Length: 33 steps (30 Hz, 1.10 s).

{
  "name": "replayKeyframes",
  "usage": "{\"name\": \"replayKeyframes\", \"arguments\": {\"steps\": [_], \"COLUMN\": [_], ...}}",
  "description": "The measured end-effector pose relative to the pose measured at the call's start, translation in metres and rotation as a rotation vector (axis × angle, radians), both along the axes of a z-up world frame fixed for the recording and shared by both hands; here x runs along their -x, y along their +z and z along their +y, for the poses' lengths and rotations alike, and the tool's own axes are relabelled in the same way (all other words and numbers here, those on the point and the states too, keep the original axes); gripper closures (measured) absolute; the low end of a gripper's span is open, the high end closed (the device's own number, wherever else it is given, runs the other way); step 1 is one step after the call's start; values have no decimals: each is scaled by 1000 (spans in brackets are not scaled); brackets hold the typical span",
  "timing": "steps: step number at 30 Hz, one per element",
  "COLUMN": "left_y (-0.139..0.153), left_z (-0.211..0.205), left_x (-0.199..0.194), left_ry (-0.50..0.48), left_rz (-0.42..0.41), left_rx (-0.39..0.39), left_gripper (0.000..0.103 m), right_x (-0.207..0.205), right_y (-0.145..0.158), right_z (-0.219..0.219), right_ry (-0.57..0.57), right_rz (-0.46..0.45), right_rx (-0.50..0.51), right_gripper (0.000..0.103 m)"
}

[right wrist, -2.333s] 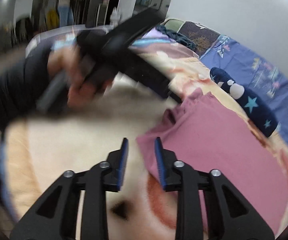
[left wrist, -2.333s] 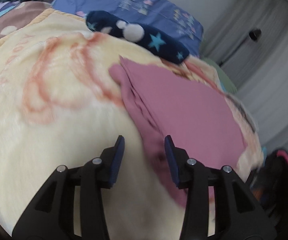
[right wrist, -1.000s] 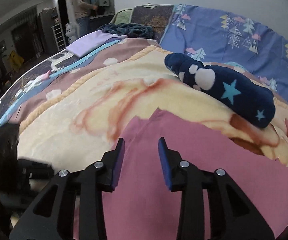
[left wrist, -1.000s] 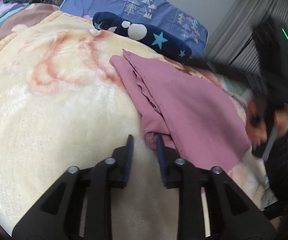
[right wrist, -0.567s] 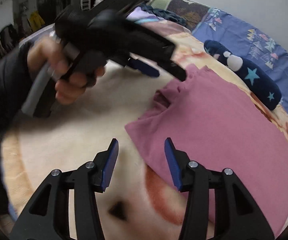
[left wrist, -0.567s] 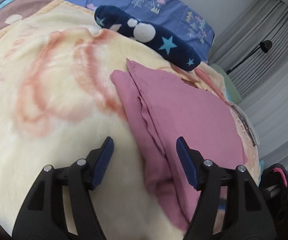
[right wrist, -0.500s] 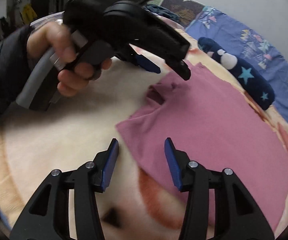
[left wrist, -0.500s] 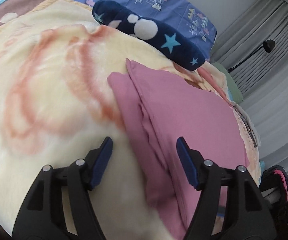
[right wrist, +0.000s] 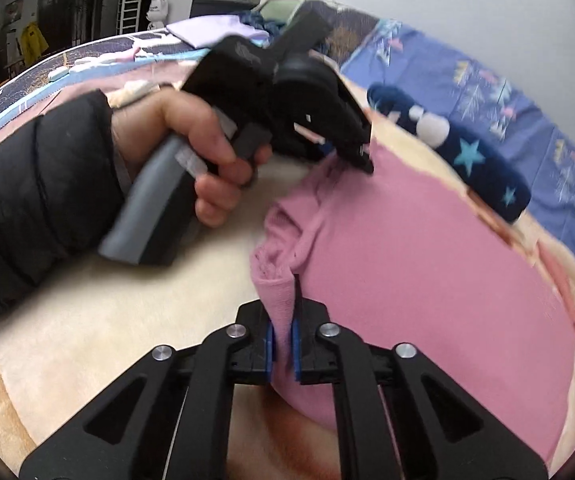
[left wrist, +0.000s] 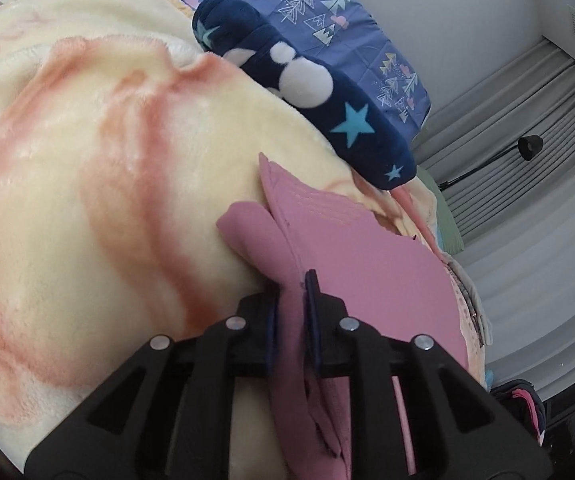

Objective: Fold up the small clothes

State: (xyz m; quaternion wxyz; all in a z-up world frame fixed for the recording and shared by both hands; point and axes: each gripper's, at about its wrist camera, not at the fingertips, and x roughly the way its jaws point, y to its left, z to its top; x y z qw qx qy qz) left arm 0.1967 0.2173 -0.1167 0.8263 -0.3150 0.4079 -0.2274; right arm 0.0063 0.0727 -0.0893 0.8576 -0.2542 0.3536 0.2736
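Observation:
A pink garment (left wrist: 367,264) lies partly folded on a cream and orange fleece blanket (left wrist: 87,184). My left gripper (left wrist: 290,300) is closing, its blue pads pinching the garment's bunched left edge. In the right wrist view the same pink garment (right wrist: 427,248) spreads to the right, and my right gripper (right wrist: 283,320) is closing on a raised corner fold of it. The left gripper (right wrist: 363,156) appears there too, held by a hand (right wrist: 191,140) in a dark sleeve, its tips on the garment's far corner.
A navy plush cushion (left wrist: 307,92) with stars and white dots lies behind the garment, against blue patterned bedding (left wrist: 327,12). Grey curtains (left wrist: 527,200) and a lamp (left wrist: 529,146) stand on the right. In the right wrist view more bedding (right wrist: 107,60) lies beyond the hand.
Both grippers went from wide open over the garment's edge to closed on pink fabric. The left one slid forward onto the folded edge; the right one dropped onto the near corner.

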Motion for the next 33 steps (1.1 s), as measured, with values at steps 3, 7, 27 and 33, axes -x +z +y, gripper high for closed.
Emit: {"name": "replayKeyframes", "arguments": {"steps": [3,7,27,33], "left_y": [1,-1,-2,27], "left_z": [-6,-7,-8,-27], "left_x": [1,2,0,0], "left_ry": [-21,-33,-17,-5], "left_rz": [-6,0,1,-29], "left_rx": [-39,-49,-46,-187], "left_gripper": [81,79,79,88], "right_x": [14,19,-2,-8], "right_y": [6,-4,0,30], "right_z": [-4,-3,8,-26], "right_ry": [10,18,-14,-116], "right_rz": [-46,-36,-135,-81], "right_rx": [20,93,41,-130], "right_gripper": [64,64,99,99]}}
